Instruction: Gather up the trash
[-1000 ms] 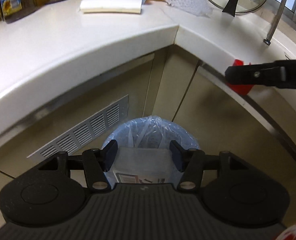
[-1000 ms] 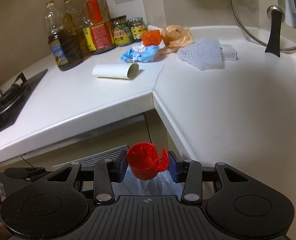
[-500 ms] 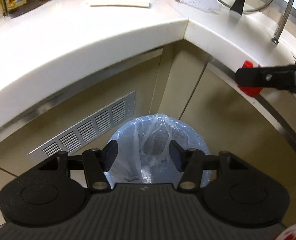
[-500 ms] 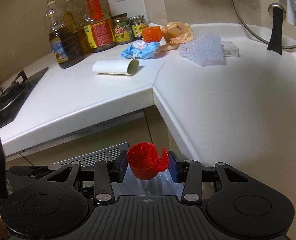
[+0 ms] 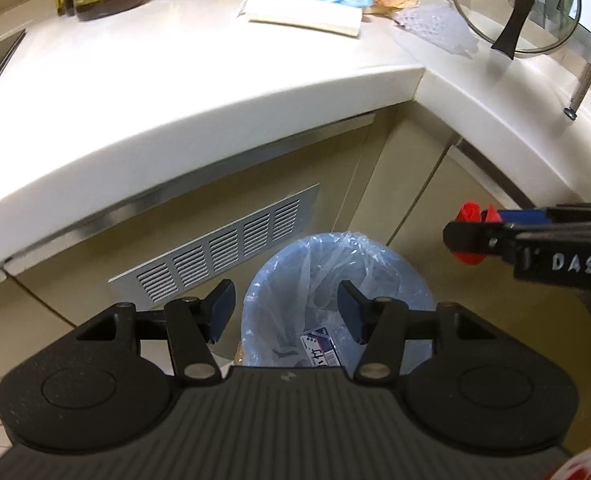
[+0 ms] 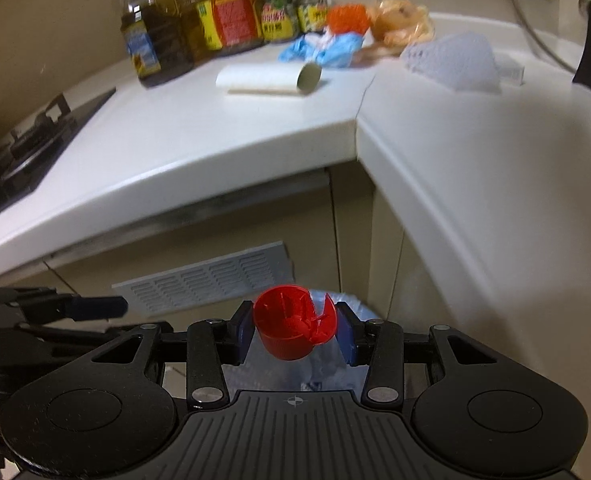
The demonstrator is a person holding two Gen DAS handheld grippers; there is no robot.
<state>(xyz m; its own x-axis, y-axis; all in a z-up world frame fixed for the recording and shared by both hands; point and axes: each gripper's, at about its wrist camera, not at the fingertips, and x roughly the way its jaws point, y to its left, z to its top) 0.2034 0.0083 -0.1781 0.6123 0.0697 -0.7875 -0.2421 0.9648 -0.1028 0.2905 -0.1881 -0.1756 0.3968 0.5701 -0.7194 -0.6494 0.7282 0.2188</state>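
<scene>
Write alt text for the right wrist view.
The right gripper pinches a red bottle cap above a blue-lined trash bin beside the corner counter. Wrappers and a cardboard tube remain on top.

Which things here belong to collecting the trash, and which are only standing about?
Job: red cap in right gripper; bin; paper tube; blue wrapper; orange net; white mesh.
Not: oil bottles; jars; glass lid; stove.
</scene>
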